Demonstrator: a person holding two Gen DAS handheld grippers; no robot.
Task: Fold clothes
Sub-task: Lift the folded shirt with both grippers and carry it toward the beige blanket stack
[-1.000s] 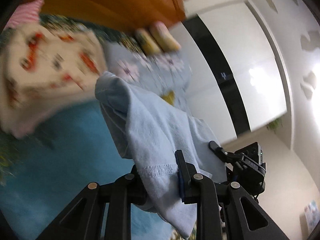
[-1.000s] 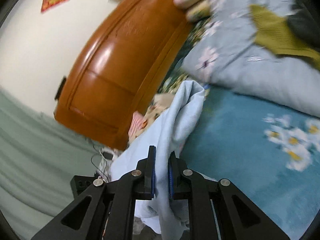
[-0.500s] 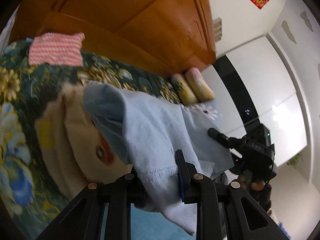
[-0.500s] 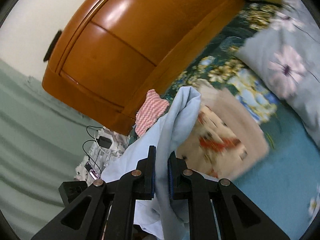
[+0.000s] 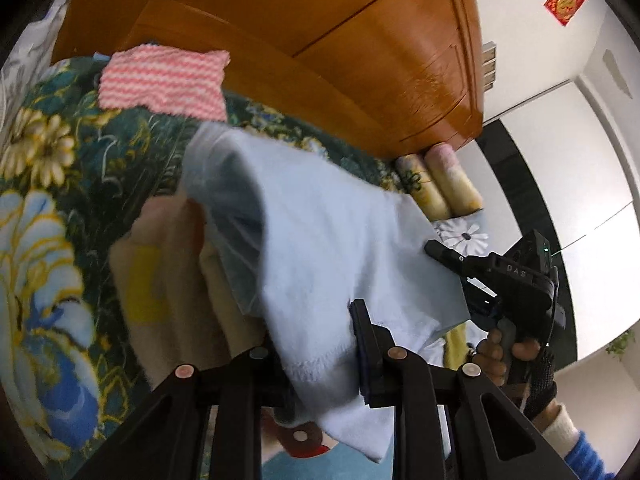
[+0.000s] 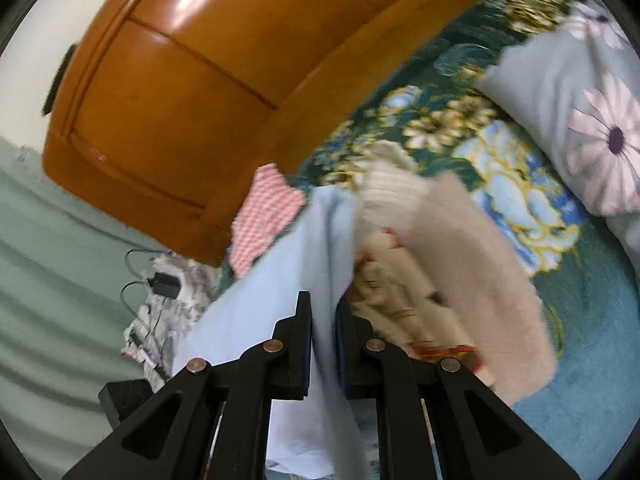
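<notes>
The wooden headboard (image 5: 320, 32) now fills more of both views than a second ago, and the floral bedspread (image 5: 44, 184) has replaced the blue blanket. One beige printed garment (image 6: 472, 264) lies near the bed's head edge, one pink zigzag cloth (image 5: 164, 80) beside the headboard. One light-blue garment (image 5: 328, 256) hangs over them, clenched by the right gripper (image 6: 323, 320); the left gripper (image 5: 320, 336), jaws opening, has its hem between them.

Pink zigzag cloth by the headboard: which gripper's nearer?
Left. The left gripper, fingers opening with the blue garment between, has the cloth ahead-left; the right gripper is on the opposite side, farther.
</notes>
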